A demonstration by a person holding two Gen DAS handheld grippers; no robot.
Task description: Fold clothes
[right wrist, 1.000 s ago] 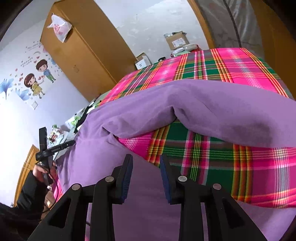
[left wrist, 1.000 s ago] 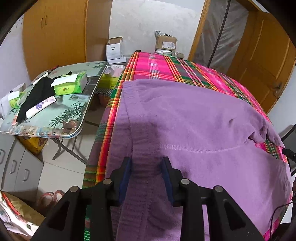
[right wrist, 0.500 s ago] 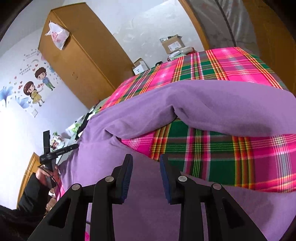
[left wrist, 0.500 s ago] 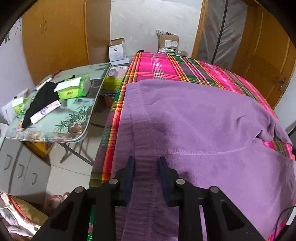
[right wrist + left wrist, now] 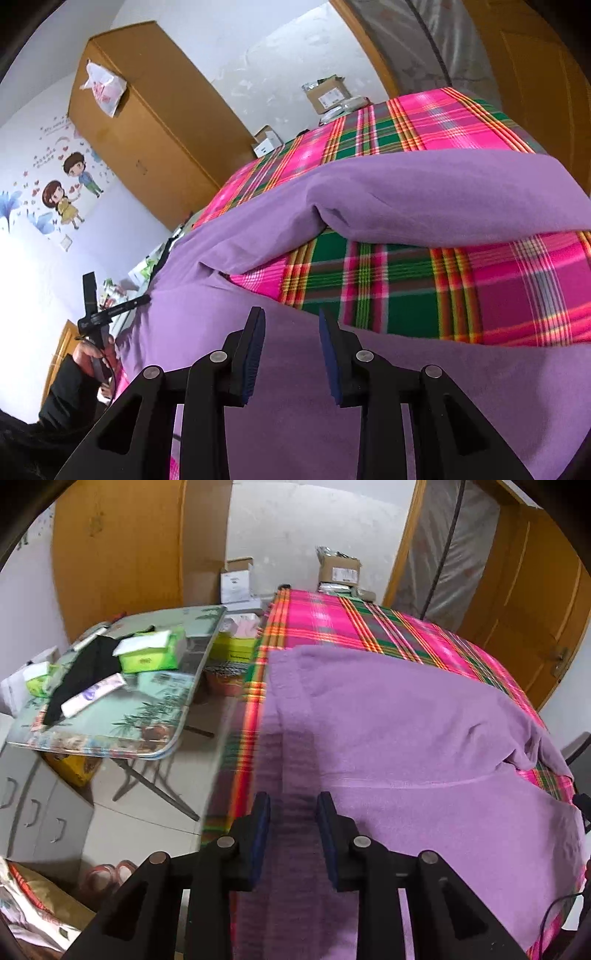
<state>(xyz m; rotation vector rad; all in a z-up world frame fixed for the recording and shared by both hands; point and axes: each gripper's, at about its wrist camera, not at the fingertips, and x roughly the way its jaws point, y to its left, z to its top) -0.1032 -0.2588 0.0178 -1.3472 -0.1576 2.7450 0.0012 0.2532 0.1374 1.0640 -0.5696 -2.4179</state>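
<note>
The left gripper (image 5: 291, 814) has just been narrowing its fingers; they straddle the ribbed waistband of the one purple garment (image 5: 406, 738), pinch uncertain. The right gripper (image 5: 291, 332) hovers spread over a purple leg. The garment sprawls across the plaid bed (image 5: 332, 620), toward twelve o'clock. No fold looks made; all folding remains.

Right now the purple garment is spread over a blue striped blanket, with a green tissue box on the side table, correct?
Not quite. The blanket under the purple garment is pink and green plaid, not blue striped, as the left wrist view shows. The green tissue box does sit on the side table.
</note>
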